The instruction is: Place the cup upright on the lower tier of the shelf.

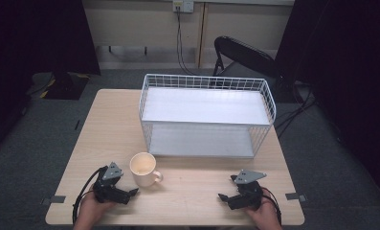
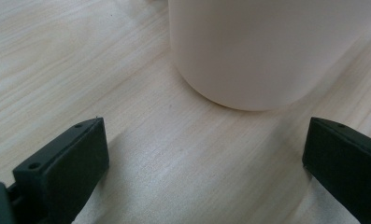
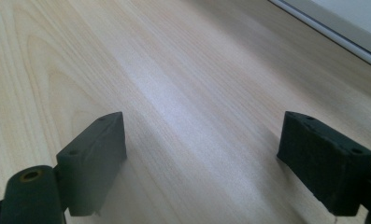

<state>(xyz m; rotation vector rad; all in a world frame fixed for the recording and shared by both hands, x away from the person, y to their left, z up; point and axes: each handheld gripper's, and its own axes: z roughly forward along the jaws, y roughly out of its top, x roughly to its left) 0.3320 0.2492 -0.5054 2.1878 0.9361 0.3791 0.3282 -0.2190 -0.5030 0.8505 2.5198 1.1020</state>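
Note:
A cream mug (image 1: 143, 167) stands upright on the wooden table (image 1: 111, 129), left of centre near the front, its handle turned to the right. My left gripper (image 1: 130, 184) lies just in front and to the left of it, jaws open and aimed at it. In the left gripper view the mug (image 2: 267, 46) stands a short way ahead of the left gripper (image 2: 204, 140), with nothing between the wide pads. My right gripper (image 1: 227, 187) rests at the front right, open over bare wood. The right gripper (image 3: 202, 140) also holds nothing in its own view.
A white wire rack (image 1: 144, 103) with two white shelves takes up the back middle and right of the table. Its lower edge (image 3: 351, 28) shows in the right gripper view. A black chair (image 1: 245, 52) and cables stand behind the table.

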